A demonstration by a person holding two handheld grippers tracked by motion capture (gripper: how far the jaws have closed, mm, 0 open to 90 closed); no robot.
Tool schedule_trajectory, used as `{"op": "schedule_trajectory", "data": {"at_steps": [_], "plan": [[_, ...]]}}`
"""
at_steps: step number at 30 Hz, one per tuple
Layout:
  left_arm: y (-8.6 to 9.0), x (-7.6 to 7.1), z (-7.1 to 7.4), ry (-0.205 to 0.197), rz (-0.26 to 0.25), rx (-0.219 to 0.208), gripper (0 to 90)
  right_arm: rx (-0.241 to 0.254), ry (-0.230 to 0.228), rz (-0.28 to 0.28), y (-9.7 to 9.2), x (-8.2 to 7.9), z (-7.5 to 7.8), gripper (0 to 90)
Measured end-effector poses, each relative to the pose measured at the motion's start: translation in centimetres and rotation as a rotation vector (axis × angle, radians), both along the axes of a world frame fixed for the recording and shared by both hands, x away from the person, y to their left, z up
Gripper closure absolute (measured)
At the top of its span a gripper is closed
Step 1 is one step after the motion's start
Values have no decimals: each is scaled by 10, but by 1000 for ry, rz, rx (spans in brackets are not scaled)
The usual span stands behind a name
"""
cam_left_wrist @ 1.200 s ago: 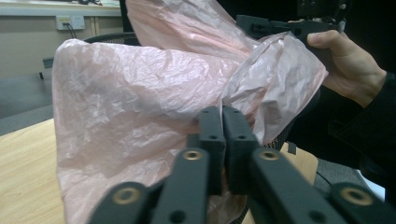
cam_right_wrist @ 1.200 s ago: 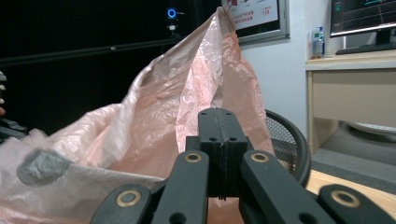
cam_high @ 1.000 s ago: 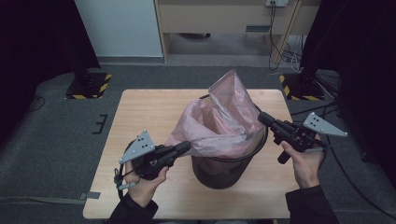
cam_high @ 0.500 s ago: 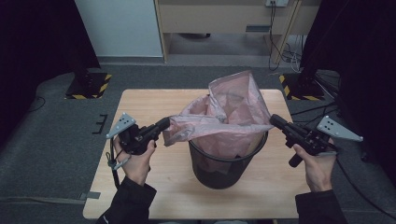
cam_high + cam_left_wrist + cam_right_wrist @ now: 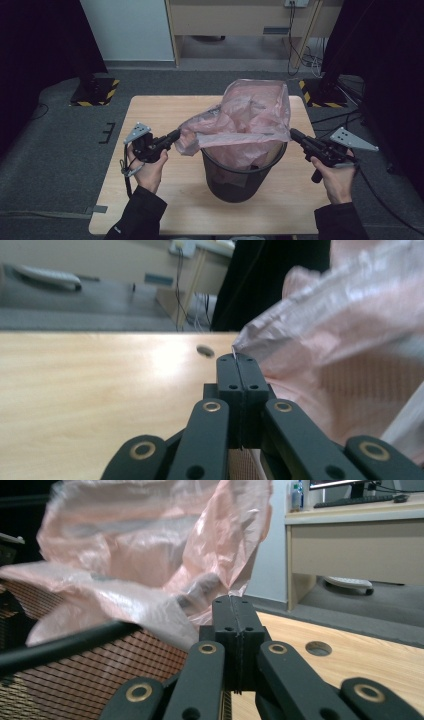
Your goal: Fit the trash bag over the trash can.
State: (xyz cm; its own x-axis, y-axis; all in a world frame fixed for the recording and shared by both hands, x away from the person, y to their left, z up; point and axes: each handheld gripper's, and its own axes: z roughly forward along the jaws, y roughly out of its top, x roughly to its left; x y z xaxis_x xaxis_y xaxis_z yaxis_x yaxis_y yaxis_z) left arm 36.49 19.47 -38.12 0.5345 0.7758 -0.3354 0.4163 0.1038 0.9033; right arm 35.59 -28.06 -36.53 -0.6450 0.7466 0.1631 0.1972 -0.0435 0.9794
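High view: the pink bag (image 5: 245, 120) is thin, half-clear plastic, creased and glossy, with no print or label that can be read on it. It sits in the black mesh bin (image 5: 242, 175) at the middle of the bench (image 5: 150, 107), its mouth drawn out sideways over the bin's rim while its far part billows up above the bin. The bin is round with a solid black rim, and its wire wall shows the pink film through it; no writing shows on it either.

At the bag's left edge the left gripper (image 5: 175, 136) has its jaws pressed together on a corner of the film; the left gripper view shows a sliver of plastic nipped between the closed pads. At the bin's right side the right gripper (image 5: 294, 134) meets the bag's edge, its jaws likewise closed, with the film running to their tips in the right gripper view. Each gripper carries a grey three-cornered plate.
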Motion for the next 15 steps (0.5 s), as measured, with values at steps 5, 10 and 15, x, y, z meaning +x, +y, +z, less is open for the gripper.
{"op": "schedule_trajectory", "data": {"at_steps": [5,10,15], "plan": [[-4,1,-5,-14,-42,-11,900,-55,2,-26,4,2,-4,900],[7,-1,9,-154,-30,-85,725,-21,-32,-36,-1,2,-2,900],[14,-4,29,-260,-39,-97,583,73,-67,-40,-5,2,6,741]]}}
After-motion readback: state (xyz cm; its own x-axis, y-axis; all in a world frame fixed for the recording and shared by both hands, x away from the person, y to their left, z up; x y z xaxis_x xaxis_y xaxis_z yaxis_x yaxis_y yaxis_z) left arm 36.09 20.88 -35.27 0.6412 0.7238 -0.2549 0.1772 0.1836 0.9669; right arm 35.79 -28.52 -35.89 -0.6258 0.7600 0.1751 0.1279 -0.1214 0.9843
